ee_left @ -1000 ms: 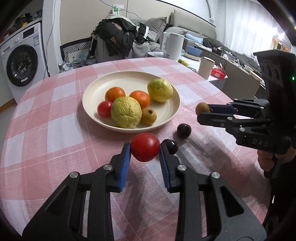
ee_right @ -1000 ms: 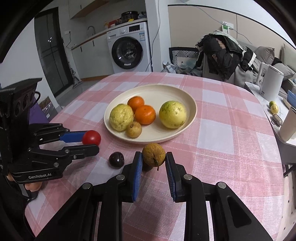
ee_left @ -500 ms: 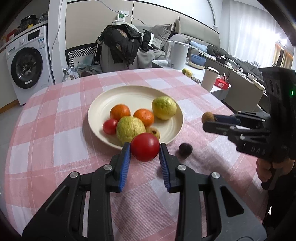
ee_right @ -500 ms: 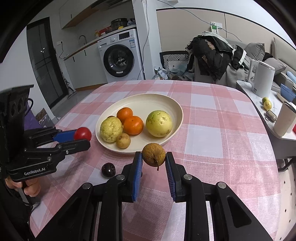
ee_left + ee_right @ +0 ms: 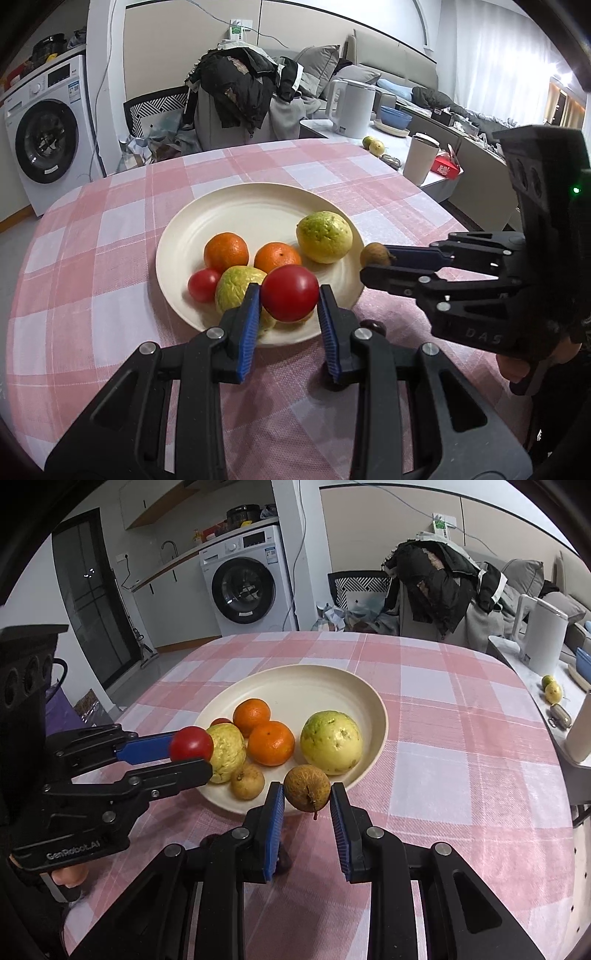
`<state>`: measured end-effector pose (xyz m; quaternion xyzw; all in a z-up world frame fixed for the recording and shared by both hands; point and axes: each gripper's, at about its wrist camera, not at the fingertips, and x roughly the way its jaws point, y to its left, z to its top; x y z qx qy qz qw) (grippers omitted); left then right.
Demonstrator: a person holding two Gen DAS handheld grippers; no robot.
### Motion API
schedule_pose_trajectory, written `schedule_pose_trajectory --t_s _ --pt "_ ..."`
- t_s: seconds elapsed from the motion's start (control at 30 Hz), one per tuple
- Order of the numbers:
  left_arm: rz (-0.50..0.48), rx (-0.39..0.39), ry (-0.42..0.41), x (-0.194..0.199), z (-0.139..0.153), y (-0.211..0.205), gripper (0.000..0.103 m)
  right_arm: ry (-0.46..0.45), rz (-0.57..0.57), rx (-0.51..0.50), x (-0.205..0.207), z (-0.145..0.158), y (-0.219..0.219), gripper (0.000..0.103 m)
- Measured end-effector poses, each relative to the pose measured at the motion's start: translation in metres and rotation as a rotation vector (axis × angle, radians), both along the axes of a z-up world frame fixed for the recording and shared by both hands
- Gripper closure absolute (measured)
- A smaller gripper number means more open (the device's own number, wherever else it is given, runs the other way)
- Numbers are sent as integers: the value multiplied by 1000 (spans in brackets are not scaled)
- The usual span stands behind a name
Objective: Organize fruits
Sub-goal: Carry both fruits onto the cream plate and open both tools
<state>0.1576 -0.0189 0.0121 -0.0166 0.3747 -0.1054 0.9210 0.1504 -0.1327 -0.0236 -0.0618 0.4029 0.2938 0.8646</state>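
A cream plate (image 5: 258,206) (image 5: 314,679) on the pink checked tablecloth holds two oranges (image 5: 226,252), two yellow-green guavas (image 5: 324,236), a small red tomato (image 5: 204,285) and a small brown fruit (image 5: 247,782). My left gripper (image 5: 289,293) is shut on a red tomato (image 5: 290,292) above the plate's near rim; it also shows in the right wrist view (image 5: 192,743). My right gripper (image 5: 307,794) is shut on a brown longan-like fruit (image 5: 306,788) over the plate's near edge; the fruit shows in the left wrist view (image 5: 373,254). A dark purple fruit (image 5: 373,326) lies on the cloth, mostly hidden by the fingers.
A washing machine (image 5: 245,590) and a chair piled with clothes (image 5: 240,88) stand beyond the table. A side counter at right holds a white kettle (image 5: 352,107), a cup (image 5: 421,158) and two small fruits (image 5: 552,690). The table edge drops off at the right.
Both grippers have lifted and moved forward toward the plate with their fruit. The tomato and the brown fruit now hang over the plate's near rim. The dark fruit stayed on the cloth.
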Motion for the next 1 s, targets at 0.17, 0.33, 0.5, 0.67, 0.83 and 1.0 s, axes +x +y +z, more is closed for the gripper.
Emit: schedule_pose_trajectory --t_s 0.17,0.33,0.5,0.67,0.83,1.0 --pt "6 3 12 10 -4 0 75 15 7 -13 11 -8 7 77" --pt "-5 7 8 17 -4 -4 75 2 23 -28 16 -11 14 77" --pt "-11 16 7 22 -5 -8 75 -15 10 -48 27 -13 15 77" --pt "-22 17 11 26 -8 -13 75 -21 -16 -44 37 -12 10 77" --pt "-41 32 18 28 -11 -22 75 -38 -38 -38 37 -7 2 77" --pt "-37 50 24 27 -14 -25 74 -49 -45 -50 26 -6 -6 75"
